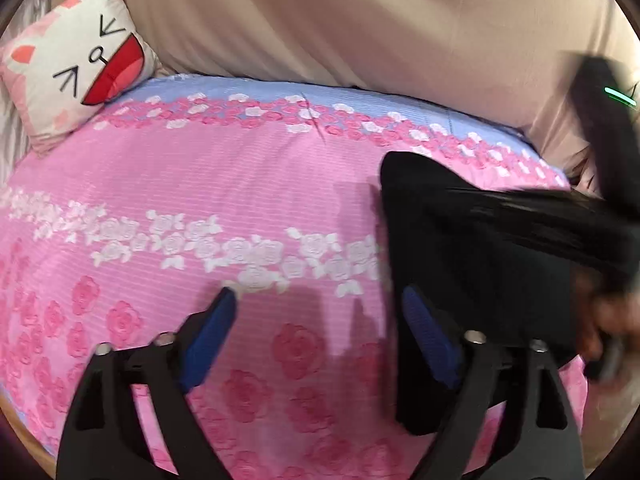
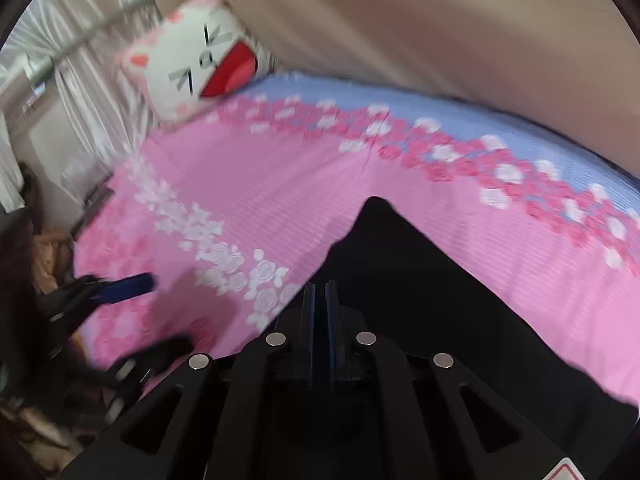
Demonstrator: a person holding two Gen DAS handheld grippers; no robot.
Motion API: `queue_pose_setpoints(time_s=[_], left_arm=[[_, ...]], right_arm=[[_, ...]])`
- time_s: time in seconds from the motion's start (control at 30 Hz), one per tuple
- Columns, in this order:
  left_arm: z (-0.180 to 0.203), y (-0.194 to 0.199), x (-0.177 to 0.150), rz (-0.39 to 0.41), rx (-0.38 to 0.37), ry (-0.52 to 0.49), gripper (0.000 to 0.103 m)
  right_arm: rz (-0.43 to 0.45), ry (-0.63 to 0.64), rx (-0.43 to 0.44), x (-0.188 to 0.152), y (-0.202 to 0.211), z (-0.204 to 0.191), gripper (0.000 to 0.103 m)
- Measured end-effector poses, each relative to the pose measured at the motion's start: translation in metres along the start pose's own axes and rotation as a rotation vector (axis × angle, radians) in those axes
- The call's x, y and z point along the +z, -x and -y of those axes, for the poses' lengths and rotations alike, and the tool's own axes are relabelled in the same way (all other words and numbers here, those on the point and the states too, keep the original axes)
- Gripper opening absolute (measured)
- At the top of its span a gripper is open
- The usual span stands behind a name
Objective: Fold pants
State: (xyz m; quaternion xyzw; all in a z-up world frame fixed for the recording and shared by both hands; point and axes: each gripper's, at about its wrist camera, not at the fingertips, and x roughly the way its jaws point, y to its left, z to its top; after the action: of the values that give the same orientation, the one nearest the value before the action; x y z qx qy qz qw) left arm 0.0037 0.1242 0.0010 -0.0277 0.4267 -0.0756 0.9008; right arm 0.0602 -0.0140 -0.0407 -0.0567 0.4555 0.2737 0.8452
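The black pants (image 1: 472, 248) lie on the pink flowered bedspread (image 1: 240, 184) at the right in the left wrist view, part of them lifted and blurred. My left gripper (image 1: 316, 320) is open and empty, its blue pads (image 1: 208, 332) spread just left of the pants' edge. In the right wrist view my right gripper (image 2: 320, 292) is shut on the black pants (image 2: 400, 272), which drape away ahead of it over the bedspread (image 2: 280, 208). The left gripper also shows there at the left (image 2: 132, 312), open.
A white and pink cat-face cushion (image 1: 76, 60) leans at the bed's far left corner, also in the right wrist view (image 2: 196, 60). A beige padded headboard or wall (image 1: 360, 20) runs behind the bed. Curtains (image 2: 80, 60) and floor clutter lie left of the bed.
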Motion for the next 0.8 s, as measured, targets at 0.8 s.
queue_pose_setpoints(time_s=[0.8], left_arm=[[0.069,-0.011,0.022,0.033,-0.047,-0.155,0.097]], right_arm=[[0.193,-0.32,-0.28,-0.1,0.125,0.115,0.003]])
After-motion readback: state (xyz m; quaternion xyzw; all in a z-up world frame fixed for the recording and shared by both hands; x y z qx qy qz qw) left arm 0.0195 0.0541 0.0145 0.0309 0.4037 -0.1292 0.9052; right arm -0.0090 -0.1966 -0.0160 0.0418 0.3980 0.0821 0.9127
